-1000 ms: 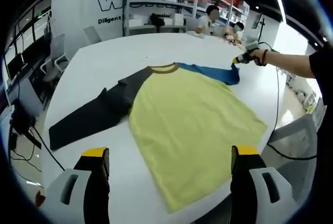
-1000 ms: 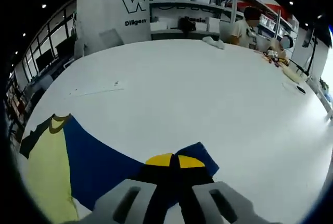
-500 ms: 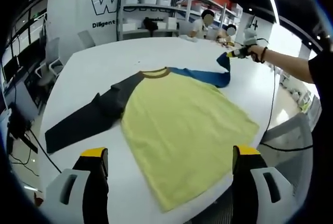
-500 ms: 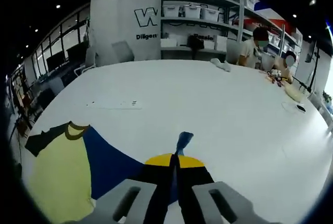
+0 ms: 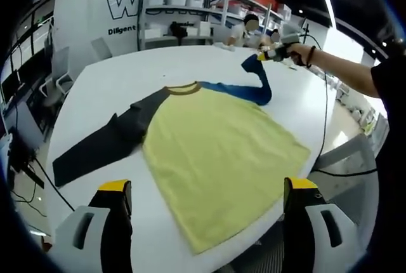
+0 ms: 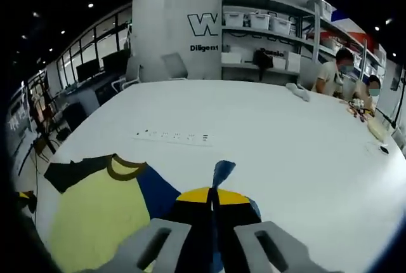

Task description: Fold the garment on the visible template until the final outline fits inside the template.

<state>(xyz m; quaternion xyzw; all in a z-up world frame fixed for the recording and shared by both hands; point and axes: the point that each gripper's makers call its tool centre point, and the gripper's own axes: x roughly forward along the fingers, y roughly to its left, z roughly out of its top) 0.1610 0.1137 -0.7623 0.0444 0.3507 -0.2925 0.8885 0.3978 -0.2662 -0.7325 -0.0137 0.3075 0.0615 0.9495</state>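
Observation:
A yellow T-shirt (image 5: 216, 152) with a brown collar (image 5: 183, 89) lies flat on the white table (image 5: 120, 76). Its dark grey sleeve (image 5: 95, 146) stretches out to the left. The blue sleeve (image 5: 254, 82) is lifted off the table, and the right gripper (image 5: 271, 54), held by a person's hand, is shut on its cuff. My left gripper (image 5: 207, 187) hovers wide open over the shirt's near hem, holding nothing. In the right gripper view the right gripper (image 6: 214, 195) pinches the blue cuff (image 6: 222, 173), with the yellow body (image 6: 95, 219) and collar (image 6: 125, 167) below left.
Two people sit at the table's far end (image 6: 342, 73). Shelves with white bins (image 5: 184, 6) stand behind. A black cable (image 5: 327, 127) hangs from the right gripper past the table's right edge. A row of small marks (image 6: 171, 136) lies on the table beyond the shirt.
The right gripper has lifted the blue sleeve off the table and carried it up and in towards the collar. The left gripper stays open over the hem.

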